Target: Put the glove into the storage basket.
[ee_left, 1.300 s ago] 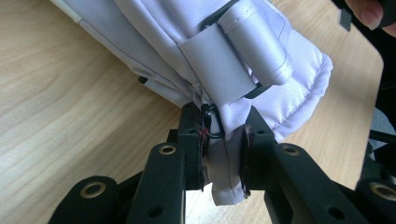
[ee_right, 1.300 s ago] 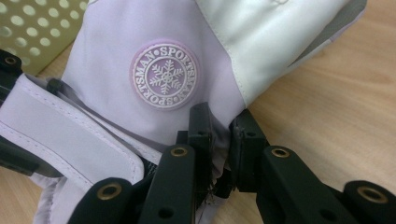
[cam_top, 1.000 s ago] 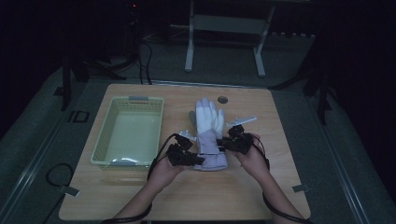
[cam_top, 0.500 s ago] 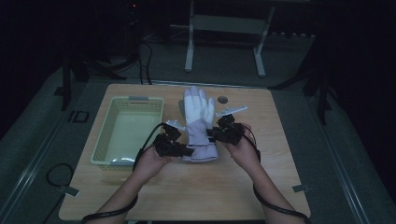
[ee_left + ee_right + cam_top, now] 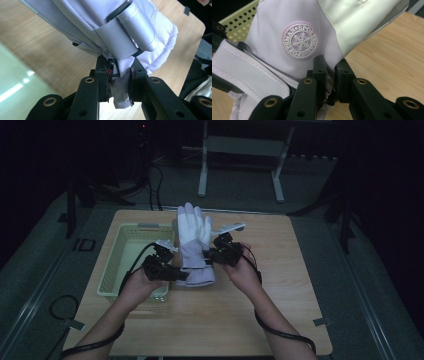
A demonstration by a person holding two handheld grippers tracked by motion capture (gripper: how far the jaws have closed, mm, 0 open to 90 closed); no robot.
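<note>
A white and pale lilac ski glove hangs above the middle of the wooden table, fingers pointing away from me. My left gripper is shut on the cuff's left edge, and in the left gripper view the lilac cuff fabric is pinched between the black jaws beside a strap. My right gripper is shut on the glove's right side. The right gripper view has the glove with its round snowflake badge just above the closed jaws.
A pale green perforated basket sits at the table's left, just beside my left hand; its corner appears in the right gripper view. A small dark round object lies near the far edge. Metal stand legs rise beyond the table.
Both hands have risen and moved away from me, carrying the glove up off the table and farther toward the far edge. Both grips stayed the same.
</note>
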